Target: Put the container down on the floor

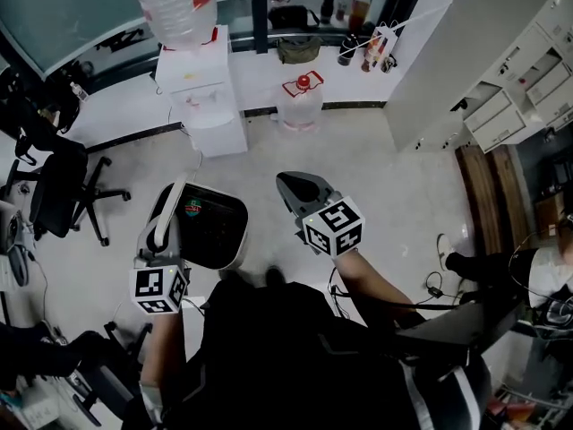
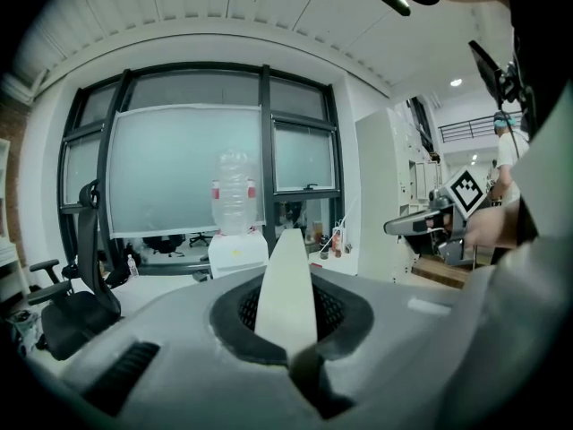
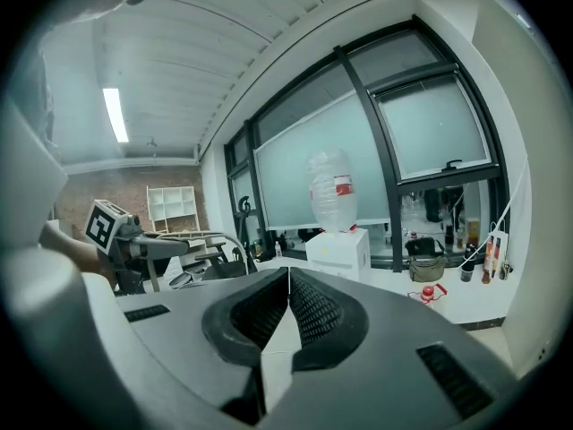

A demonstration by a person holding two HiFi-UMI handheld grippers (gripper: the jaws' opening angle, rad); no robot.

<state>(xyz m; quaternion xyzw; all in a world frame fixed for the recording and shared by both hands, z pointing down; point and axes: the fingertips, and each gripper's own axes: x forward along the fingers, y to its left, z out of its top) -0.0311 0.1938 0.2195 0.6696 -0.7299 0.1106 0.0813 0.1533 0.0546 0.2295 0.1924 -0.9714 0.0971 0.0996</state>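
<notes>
A: where's the container (image 1: 204,227)?
B: off the floor (image 1: 358,168), hanging at my left; left gripper (image 1: 157,236) clamped on its rim (image 2: 286,276); right gripper (image 1: 291,186) closed on nothing, clear of it
A: handling?
B: likely light, stiff plastic; thin rim, one-sided hold, may tilt; lower it level

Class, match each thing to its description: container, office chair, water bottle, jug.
Things:
1. container
2. office chair
3. water bottle
4. jug

Descriptions:
a. black, at the left
b. red cap, on the floor
c. white rim, dark inside
d. upside down on the dispenser

Pairs: 1c, 2a, 3d, 4b.
</notes>
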